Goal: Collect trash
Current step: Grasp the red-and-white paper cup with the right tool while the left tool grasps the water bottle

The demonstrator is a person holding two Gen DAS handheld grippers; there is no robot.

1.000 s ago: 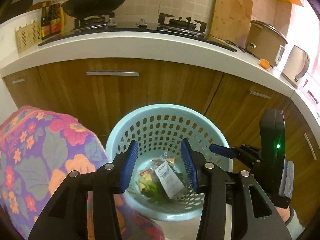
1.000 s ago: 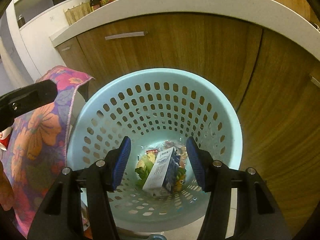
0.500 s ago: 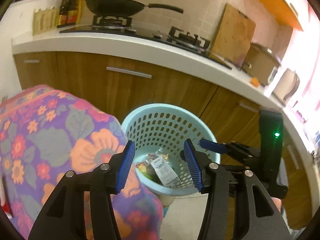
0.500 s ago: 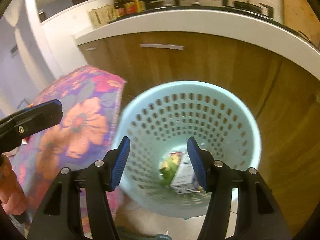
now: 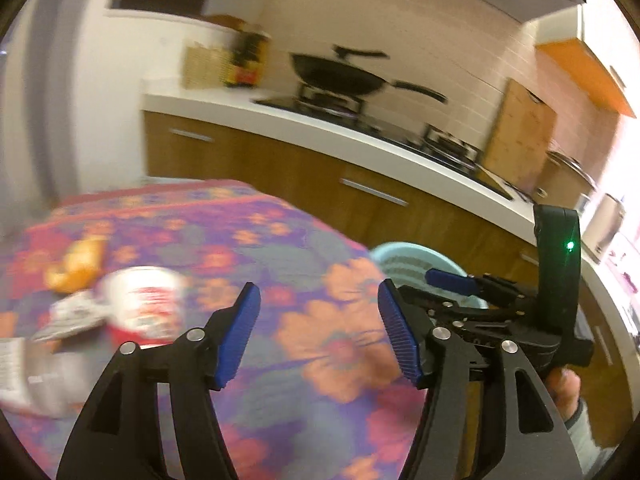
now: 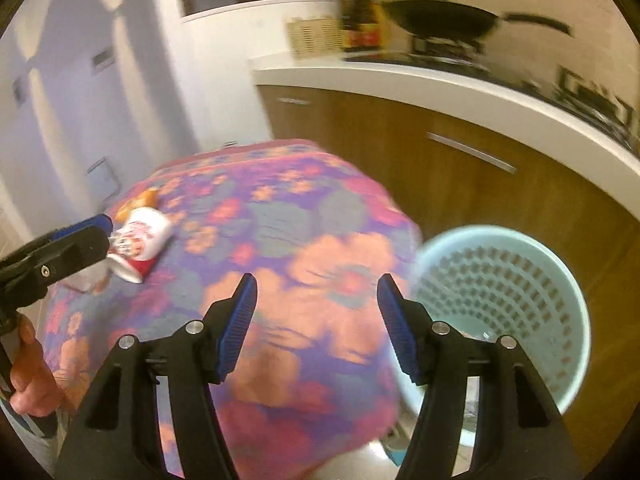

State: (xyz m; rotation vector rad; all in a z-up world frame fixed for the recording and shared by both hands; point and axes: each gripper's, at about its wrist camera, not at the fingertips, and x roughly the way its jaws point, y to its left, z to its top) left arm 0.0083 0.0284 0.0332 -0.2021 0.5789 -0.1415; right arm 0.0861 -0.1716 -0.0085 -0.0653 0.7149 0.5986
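We hold the left tool point(image 5: 318, 320) and right tool point(image 6: 316, 316) spread wide and empty above the floral surface point(image 6: 280, 220).

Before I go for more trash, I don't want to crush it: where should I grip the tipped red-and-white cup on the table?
Probably across its sidewall near the middle. The cup lies on its side on the floral tablecloth, so come down from above with the open left gripper, fingers straddling the round body. Blur hides finer detail.
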